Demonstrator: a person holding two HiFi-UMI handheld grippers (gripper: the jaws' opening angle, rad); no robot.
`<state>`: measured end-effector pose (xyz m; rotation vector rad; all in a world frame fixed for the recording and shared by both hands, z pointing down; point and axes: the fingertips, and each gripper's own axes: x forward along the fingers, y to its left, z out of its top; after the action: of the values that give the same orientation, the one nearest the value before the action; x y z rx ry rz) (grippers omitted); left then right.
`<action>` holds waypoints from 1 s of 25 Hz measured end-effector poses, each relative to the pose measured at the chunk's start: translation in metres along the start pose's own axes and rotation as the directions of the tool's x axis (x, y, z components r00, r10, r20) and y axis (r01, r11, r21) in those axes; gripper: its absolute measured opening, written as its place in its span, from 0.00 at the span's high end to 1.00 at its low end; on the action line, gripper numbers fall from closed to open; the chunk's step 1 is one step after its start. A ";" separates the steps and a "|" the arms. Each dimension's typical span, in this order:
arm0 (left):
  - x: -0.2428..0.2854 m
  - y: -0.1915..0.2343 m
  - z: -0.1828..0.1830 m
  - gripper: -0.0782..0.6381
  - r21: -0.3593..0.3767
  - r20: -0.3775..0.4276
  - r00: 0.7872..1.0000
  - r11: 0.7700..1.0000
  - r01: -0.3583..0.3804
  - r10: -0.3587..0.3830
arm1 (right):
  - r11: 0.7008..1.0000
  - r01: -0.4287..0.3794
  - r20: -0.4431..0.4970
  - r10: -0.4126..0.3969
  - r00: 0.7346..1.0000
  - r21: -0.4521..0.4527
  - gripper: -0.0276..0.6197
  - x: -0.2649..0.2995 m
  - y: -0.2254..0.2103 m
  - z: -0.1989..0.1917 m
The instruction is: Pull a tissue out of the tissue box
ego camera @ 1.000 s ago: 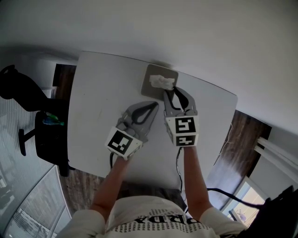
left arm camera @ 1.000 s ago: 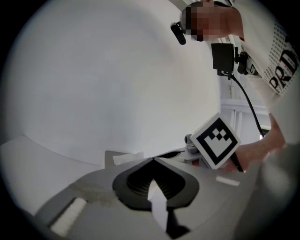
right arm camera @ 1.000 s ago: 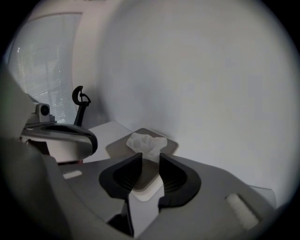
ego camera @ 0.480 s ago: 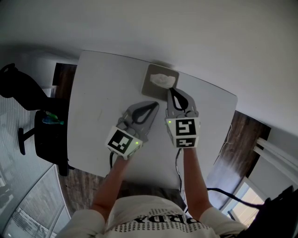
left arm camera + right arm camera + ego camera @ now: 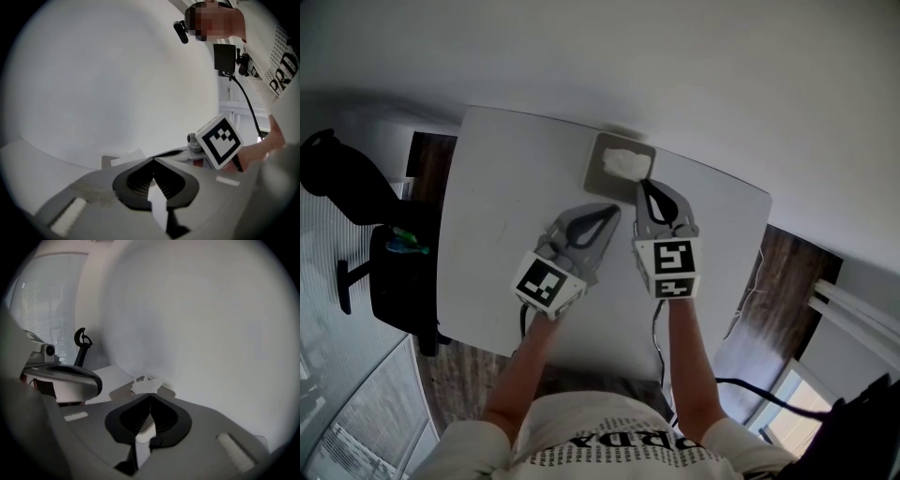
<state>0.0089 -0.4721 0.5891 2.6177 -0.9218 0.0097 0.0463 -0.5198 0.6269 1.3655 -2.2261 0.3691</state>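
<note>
**Right gripper closes on the tissue; the pull is yet to come**

Beyond the table's left edge stands a black office chair (image 5: 342, 183), clear of the work. On the white table (image 5: 487, 187) itself, the left gripper (image 5: 610, 212) lies over the middle. Its jaws are pressed together on nothing, and its tip points toward the far edge without reaching the box.

The grey tissue box (image 5: 598, 176) sits against the table's far edge, about midway along it. The white tissue (image 5: 623, 162) stands crumpled out of the slot on top.

To the right, the right gripper (image 5: 643, 184) has its tip over the box's near right corner. A second ago its jaws stood wide beside the tissue. They have just closed, and in the right gripper view they meet in a tight seam exactly where the tissue's lower edge (image 5: 149, 386) comes down to a point. The sheet appears to be nipped by its fringe, though the bite looks shallow. The tissue also looks flatter than it did a second ago.

The grasp seems made but the sheet is still in the box, so the task is barely begun. What remains is a steady draw up and away. The light box may lift along with the sheet, since the left gripper is not holding it down.
</note>
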 end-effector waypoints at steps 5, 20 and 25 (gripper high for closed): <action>-0.006 -0.001 0.007 0.90 0.023 -0.008 1.000 1.000 0.007 -0.007 | 1.000 0.004 0.013 -0.003 1.000 -0.009 0.94 -0.005 0.002 0.012; -0.024 -0.027 0.040 0.90 0.060 0.000 0.999 0.998 0.036 -0.036 | 1.000 0.015 0.050 -0.015 0.999 0.009 0.94 -0.043 0.003 0.039; -0.028 -0.041 0.053 0.90 0.061 0.011 0.999 0.997 0.049 -0.049 | 0.999 0.026 0.077 -0.027 0.997 0.019 0.94 -0.059 0.002 0.053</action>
<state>0.0053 -0.4439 0.5220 2.6989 -0.8743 0.0096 0.0525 -0.4995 0.5502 1.4403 -2.2700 0.3332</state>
